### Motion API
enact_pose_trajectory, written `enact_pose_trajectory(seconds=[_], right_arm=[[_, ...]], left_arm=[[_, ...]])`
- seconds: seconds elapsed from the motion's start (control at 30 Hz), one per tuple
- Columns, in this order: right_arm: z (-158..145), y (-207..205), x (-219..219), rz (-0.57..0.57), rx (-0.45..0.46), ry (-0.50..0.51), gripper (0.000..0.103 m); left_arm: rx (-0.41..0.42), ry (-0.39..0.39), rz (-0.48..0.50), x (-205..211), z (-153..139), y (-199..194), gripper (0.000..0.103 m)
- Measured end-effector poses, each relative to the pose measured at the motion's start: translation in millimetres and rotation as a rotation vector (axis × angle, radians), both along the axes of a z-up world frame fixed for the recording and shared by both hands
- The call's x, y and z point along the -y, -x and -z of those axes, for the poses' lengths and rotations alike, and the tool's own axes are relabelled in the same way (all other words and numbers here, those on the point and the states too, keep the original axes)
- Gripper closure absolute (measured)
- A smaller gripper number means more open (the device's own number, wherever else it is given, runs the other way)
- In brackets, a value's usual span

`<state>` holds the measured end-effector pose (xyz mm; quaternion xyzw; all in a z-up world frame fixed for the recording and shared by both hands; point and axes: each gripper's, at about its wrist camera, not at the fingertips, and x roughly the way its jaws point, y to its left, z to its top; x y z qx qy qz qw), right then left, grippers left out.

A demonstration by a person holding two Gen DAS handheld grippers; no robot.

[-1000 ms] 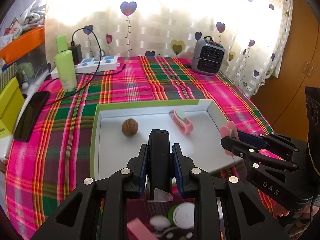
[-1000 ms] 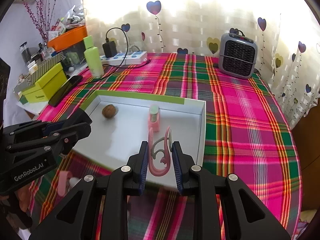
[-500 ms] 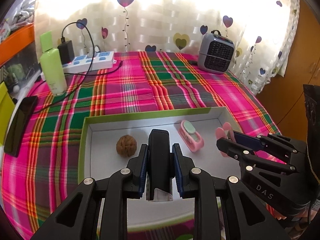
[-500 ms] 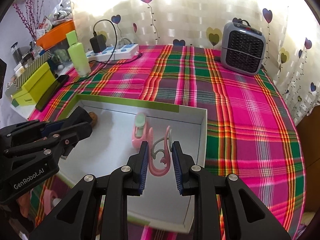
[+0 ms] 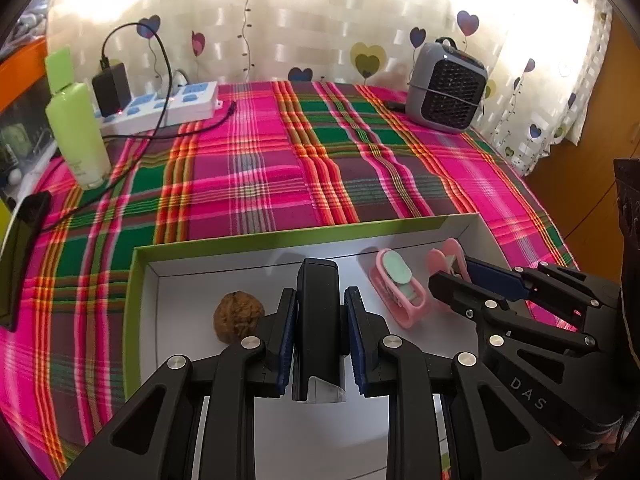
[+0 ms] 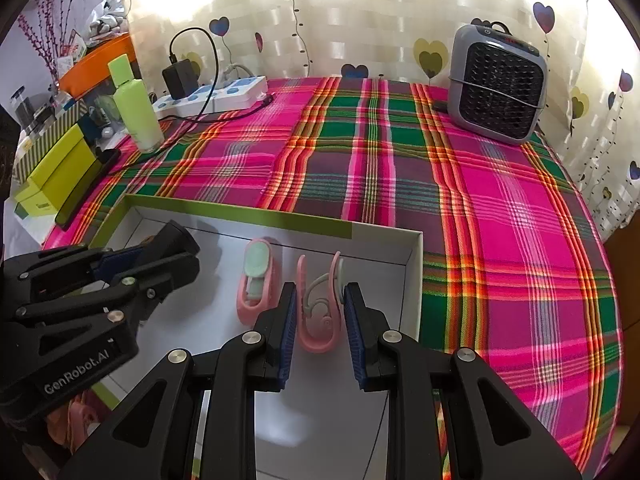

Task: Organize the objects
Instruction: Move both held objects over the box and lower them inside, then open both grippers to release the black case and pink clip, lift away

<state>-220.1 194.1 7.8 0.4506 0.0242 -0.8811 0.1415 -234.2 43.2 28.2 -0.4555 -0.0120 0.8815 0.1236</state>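
While both loads hang over the tray [image 5: 140, 280], lower before releasing: left gripper [image 5: 320, 320] jaws pinch the black block [image 5: 318, 312]; right gripper [image 6: 320, 320] jaws pinch the pink clip [image 6: 318, 320] toward the tray's three o'clock wall.

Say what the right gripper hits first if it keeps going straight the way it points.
Likely the far wall of the white box. The right gripper, shut on a pink clip, points over the box floor at that wall; the pink case lies just left of the line. Height over the wall is unclear.
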Motion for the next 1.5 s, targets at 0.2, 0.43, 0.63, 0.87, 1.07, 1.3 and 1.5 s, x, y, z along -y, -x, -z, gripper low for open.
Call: enact_pose_trajectory(seconds=[0.2,0.43,0.63,0.87,1.07,1.3,1.5], right_arm=[[2.6,5.8,3.4,-0.006,0.007,-0.001,0.078],[4.2,8.2,4.1,-0.007,0.005,-0.005,0.078],[4.6,9.0,5.0,-0.008,0.001,-0.009,0.078],[4.6,8.9,4.7,-0.007,0.001,-0.01,0.078],[4.9,9.0,4.9,-0.01,-0.001,-0.022,0.078],[4.6,7.0,5.8,0.006,-0.016,-0.034,0.071],[3.1,1.5,6.9,0.012,-0.018,-0.039,0.067]], left_arm=[[0.009,0.025,-0.002,-2.7,5.1,7.8,0.081],[0.022,0.025,-0.003,-2.4,10.9,11.7,0.081],[0.026,0.024,-0.004,-3.3,12.2,14.2,0.081],[0.03,0.018,-0.006,-2.2,12.7,15.8,0.081],[0.031,0.023,-0.009,-2.3,12.6,16.2,0.081],[0.03,0.038,-0.009,-2.1,11.5,12.0,0.065],[0.019,0.045,-0.019,1.1,6.7,6.4,0.063]])
